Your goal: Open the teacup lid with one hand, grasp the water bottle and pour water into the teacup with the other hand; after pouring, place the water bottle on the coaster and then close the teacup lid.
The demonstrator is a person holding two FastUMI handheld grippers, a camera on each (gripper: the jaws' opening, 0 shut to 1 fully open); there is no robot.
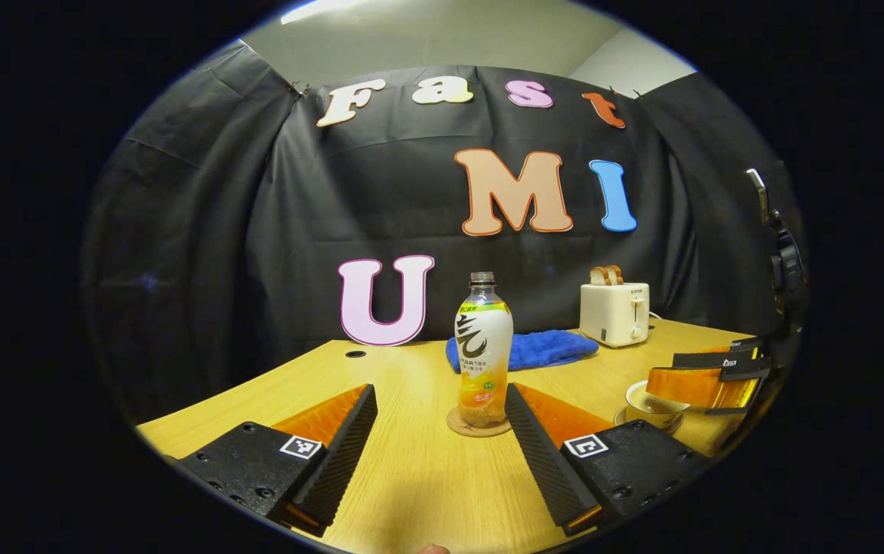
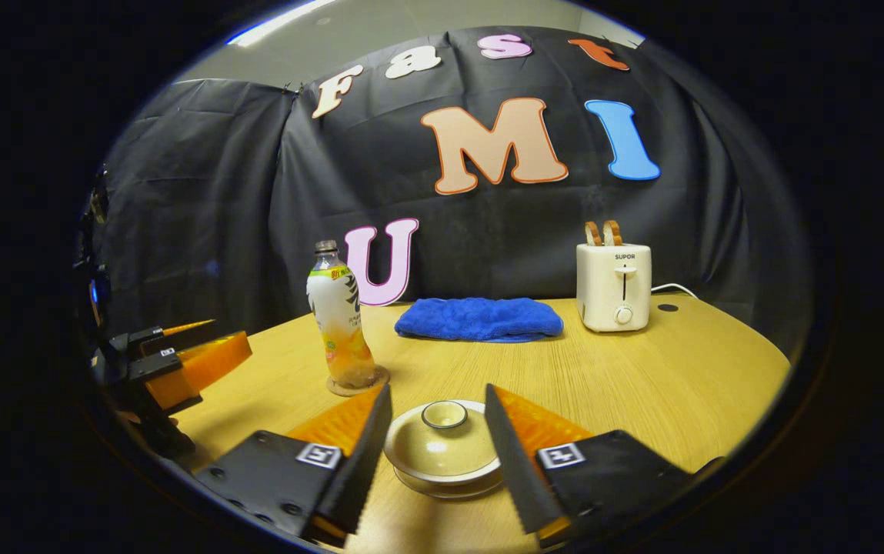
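Black cloth backs the counter [image 2: 642, 385]. Right tongs [image 2: 435, 431] gape around the lidded teacup [image 2: 442, 446] near the front edge; left tongs [image 1: 442, 431], apart, face the water bottle [image 1: 482, 346] on its coaster [image 1: 457, 427]. Lid-lifting comes first: close on the knob.

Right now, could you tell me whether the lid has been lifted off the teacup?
No, the lid sits on the teacup between the right claw's open fingers.
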